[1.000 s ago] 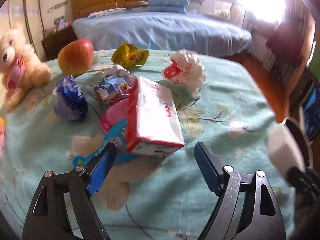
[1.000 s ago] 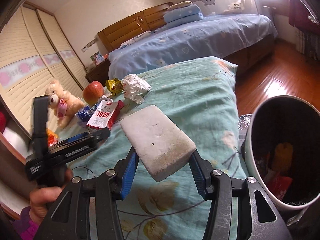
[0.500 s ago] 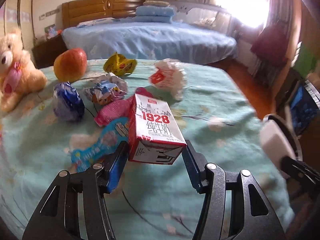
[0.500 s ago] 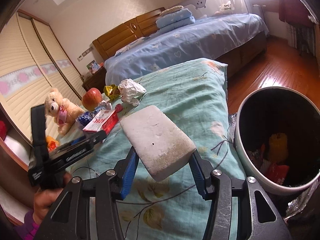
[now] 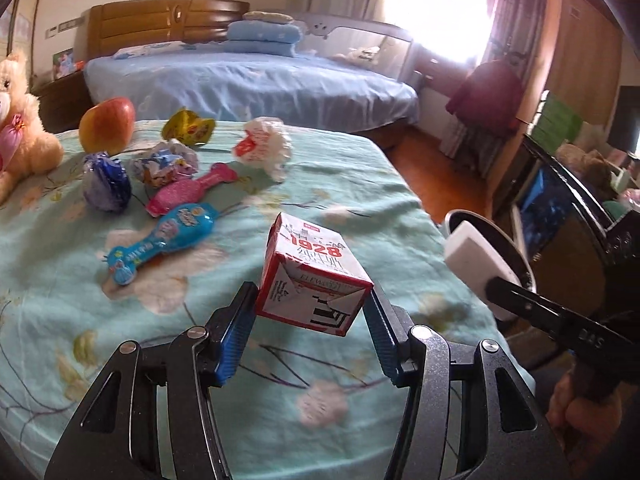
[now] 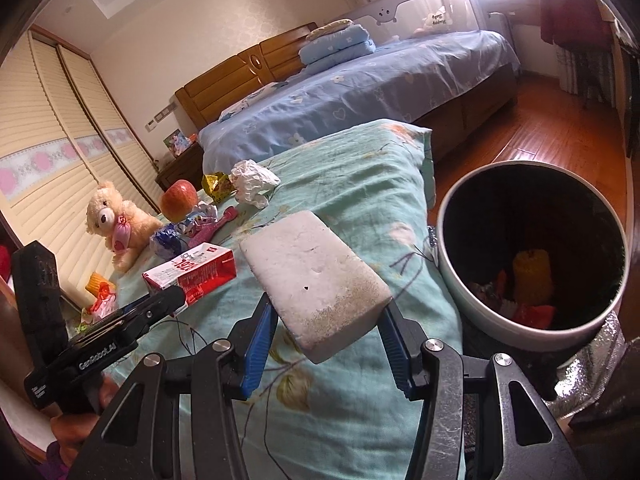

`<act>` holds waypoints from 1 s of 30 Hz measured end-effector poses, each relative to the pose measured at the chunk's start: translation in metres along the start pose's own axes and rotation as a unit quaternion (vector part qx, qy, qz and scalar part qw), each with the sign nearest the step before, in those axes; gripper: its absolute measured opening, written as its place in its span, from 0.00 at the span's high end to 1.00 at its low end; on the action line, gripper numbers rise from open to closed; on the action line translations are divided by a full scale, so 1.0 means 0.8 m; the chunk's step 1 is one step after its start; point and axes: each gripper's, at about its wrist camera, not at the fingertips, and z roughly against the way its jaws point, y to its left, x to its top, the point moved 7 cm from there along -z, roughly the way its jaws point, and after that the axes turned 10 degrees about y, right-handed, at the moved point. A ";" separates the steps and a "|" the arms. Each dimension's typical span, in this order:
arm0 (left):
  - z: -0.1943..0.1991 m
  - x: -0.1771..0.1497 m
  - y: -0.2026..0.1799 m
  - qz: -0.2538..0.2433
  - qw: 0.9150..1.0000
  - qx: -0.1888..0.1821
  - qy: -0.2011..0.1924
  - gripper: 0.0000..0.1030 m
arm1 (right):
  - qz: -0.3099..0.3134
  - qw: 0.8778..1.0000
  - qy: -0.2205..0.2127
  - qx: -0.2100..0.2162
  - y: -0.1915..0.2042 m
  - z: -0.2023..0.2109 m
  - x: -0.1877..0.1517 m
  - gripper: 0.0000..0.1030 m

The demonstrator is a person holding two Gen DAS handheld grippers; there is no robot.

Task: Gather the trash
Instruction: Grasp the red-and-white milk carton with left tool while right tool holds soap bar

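Nearest, the left gripper (image 5: 312, 312) holds a red-and-white milk carton (image 5: 316, 280) between its blue pads, clear of the bedspread; its jaws have just closed on the carton, which is tilted with its printed face upward. The right gripper (image 6: 326, 322) is clamped on a white foam block (image 6: 316, 276), whose near end is speckled grey; the block juts forward above the mattress edge. In the left wrist view the same block (image 5: 478, 264) shows at the right, with a hand (image 5: 580, 412) below it on the gripper handle.

Both grippers are over a mattress with a pale green flowered bedspread (image 5: 360, 184). Just beside its edge, on the floor, stands a white-walled trash bin (image 6: 472, 300) with a dark interior; yellow and red scraps lie at its bottom.

Further along the bedspread lie a blue wrapper (image 5: 160, 240), a pink wrapper (image 5: 192, 192), a crumpled blue foil (image 5: 106, 184), a crumpled printed wrapper (image 5: 166, 162), a white crumpled bag with red print (image 5: 264, 148) and a yellow wrapper (image 5: 188, 130). An apple (image 5: 106, 124) and a teddy bear (image 5: 20, 136) are at the far left.

Beyond is a bed with a blue sheet (image 5: 248, 88), a folded blue quilt (image 5: 264, 38) and a wooden headboard (image 5: 160, 20).
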 end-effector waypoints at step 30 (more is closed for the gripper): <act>-0.043 -0.013 -0.065 -0.057 0.996 -0.011 0.063 0.56 | -0.032 0.999 -0.010 -0.026 -0.045 0.023 -0.009 0.50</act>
